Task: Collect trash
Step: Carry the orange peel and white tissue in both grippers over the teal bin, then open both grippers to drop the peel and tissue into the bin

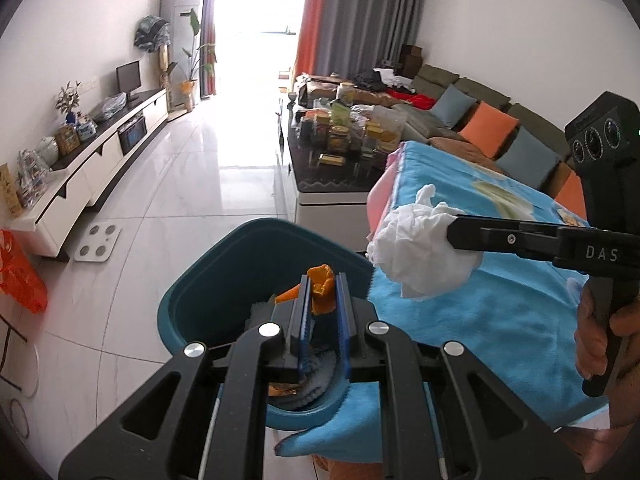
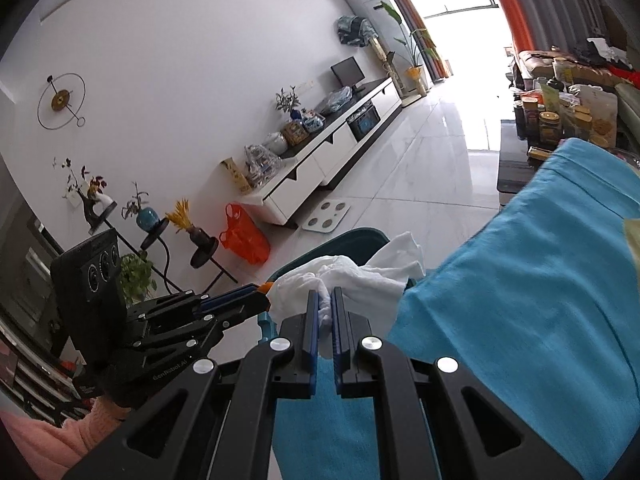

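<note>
- Two grippers, both loaded, near frame centre.
- Left gripper [image 1: 322,300]: jaws pinching orange scrap [image 1: 323,289] above teal bin [image 1: 192,304].
- Right gripper [image 2: 326,312]: jaws pinching white tissue [image 2: 344,280] beside bin rim.

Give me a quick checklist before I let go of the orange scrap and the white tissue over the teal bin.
1. Left hand-held gripper has the orange scrap pinched: ok.
2. Right hand-held gripper is shut on the white tissue: ok.
3. Orange scrap is above the opening of the teal bin: ok.
4. White tissue is above the bin opening: not ok; in the left wrist view it hangs at the bin's rim, partly over the blue cloth.
5. Bin has room: ok; some trash lies at the bottom, well below the rim.
6. The two grippers are clear of each other: ok in the left wrist view.
</note>
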